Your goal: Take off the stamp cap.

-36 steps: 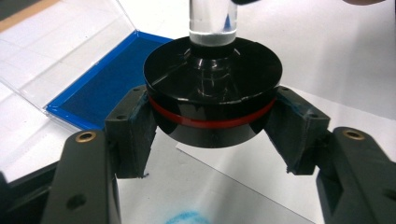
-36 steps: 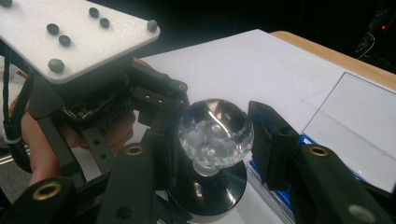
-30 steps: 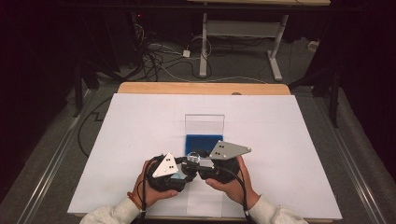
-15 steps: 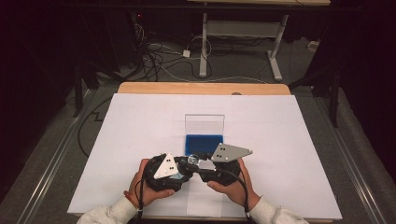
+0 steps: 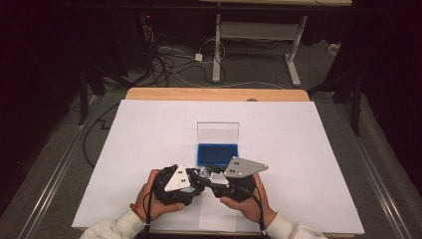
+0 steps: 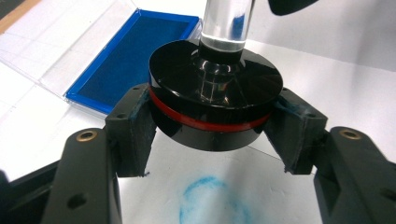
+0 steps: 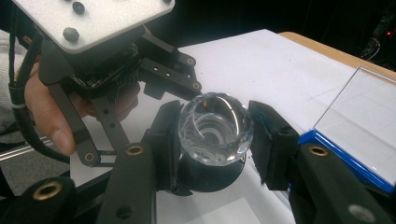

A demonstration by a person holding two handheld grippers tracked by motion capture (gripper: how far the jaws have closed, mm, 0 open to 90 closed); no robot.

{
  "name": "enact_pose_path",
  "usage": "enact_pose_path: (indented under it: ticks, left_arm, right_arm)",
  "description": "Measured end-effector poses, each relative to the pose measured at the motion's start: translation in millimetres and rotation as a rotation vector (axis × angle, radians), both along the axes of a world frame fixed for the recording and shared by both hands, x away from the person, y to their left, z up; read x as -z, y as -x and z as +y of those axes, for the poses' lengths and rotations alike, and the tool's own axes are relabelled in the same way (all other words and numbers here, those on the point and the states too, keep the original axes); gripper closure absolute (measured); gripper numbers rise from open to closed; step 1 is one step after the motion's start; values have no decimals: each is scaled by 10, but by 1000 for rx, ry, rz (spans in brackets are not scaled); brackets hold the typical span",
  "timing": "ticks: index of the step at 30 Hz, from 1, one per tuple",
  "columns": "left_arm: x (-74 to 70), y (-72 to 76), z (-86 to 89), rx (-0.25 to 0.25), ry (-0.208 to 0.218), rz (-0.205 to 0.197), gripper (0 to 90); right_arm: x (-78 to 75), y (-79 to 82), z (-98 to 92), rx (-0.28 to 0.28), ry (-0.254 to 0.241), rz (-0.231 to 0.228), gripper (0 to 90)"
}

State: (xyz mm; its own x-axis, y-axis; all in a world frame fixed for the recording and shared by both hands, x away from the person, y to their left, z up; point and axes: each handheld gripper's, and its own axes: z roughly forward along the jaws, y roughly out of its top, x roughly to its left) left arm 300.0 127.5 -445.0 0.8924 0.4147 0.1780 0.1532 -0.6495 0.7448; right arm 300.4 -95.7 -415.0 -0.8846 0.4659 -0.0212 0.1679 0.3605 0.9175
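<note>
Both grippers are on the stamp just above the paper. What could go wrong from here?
The stamp hangs over a faint blue print; a second press could land off it and blur it. The left gripper clamps the round base, the right gripper the clear knob; uneven pulls could tilt it. The open ink pad sits close by.

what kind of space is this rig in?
Probably a lab or workshop recording bay: a white paper-covered wooden table on a dark floor strewn with loose cables, a white metal desk frame behind, and two hand-held camera grippers.
</note>
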Motion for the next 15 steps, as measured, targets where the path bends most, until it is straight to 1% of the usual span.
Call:
enact_pose_path:
  ticks: [1,3,5,9,11,13,15]
  left_arm:
    - [2,-6,-7,7,-11,9,367]
    - [17,-8,-16,12,-22,15,367]
    - [25,-12,-17,15,-19,23,367]
    - [42,-20,-22,27,-6,37,367]
    - [37,-18,-26,33,-5,41,367]
    - [39,-21,-26,36,13,52,367]
    - [44,-17,-35,38,13,55,367]
  right_arm:
    - [4,15,9,2,5,-6,569]
    - [16,40,24,6,19,-16,569]
    - [26,57,34,11,31,-21,569]
    - [33,60,13,12,28,-8,569]
    - [34,70,11,17,26,-10,569]
    - [28,84,3,22,24,-12,569]
    - [30,106,2,25,25,-19,569]
